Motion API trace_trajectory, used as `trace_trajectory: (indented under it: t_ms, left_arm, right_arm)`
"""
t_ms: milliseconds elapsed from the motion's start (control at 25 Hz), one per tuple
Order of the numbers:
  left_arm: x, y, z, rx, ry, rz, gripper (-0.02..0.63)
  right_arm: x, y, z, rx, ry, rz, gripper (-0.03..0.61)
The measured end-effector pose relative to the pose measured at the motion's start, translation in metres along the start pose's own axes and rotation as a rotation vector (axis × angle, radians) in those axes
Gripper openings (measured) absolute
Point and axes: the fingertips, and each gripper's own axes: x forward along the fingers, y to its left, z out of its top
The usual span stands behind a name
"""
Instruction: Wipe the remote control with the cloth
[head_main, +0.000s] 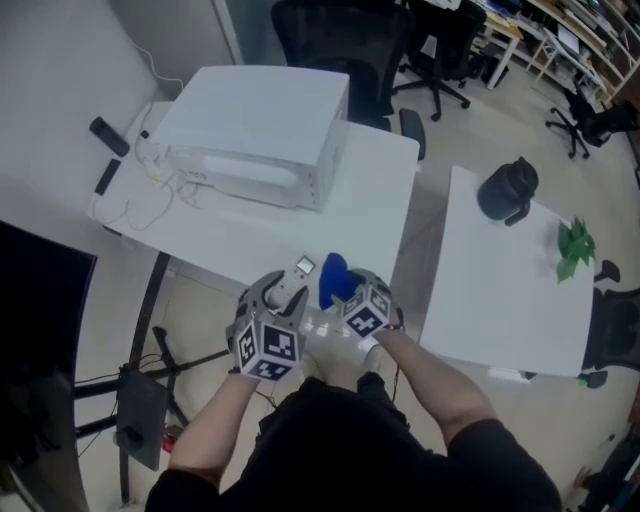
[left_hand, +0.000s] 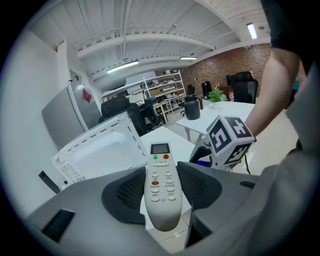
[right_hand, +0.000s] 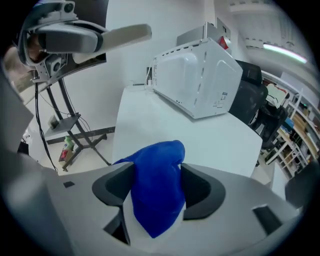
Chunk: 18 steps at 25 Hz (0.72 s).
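A white remote control (left_hand: 162, 185) with a small screen and red and green buttons sits upright between the pads of my left gripper (left_hand: 161, 190), which is shut on its lower half. In the head view the left gripper (head_main: 285, 290) and the remote (head_main: 304, 267) hover at the front edge of the white table (head_main: 250, 240). Right beside them is my right gripper (head_main: 345, 292). A bunched blue cloth (right_hand: 157, 190) lies loosely between the wide-spread jaws of the right gripper (right_hand: 157, 187); the pads do not squeeze it. The cloth (head_main: 334, 277) is close to the remote's right side.
A white microwave-like appliance (head_main: 255, 130) stands at the back of the table, with cables and two black remotes (head_main: 108, 137) to its left. A second white table (head_main: 500, 300) on the right carries a black kettle (head_main: 508, 190) and a green plant (head_main: 575, 248). Office chairs stand behind; a stand is on the floor at left.
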Motion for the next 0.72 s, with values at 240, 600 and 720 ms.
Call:
trace_trajectory:
  t_ms: [240,600,720]
  left_arm:
    - [0.001,-0.002,0.000,0.000,0.014,0.005,0.206]
    - [-0.006,-0.004,0.002,-0.004,0.007,0.028,0.206]
    - [-0.008,-0.003,0.004,0.006,0.001,0.038,0.206]
  right_arm:
    - [0.011,-0.002,0.006,0.003,0.025,0.035,0.285]
    - [0.001,0.001,0.001,0.054,0.026,0.061,0.103]
    - [-0.020,0.000,0.010,0.077,-0.031,0.066,0.095]
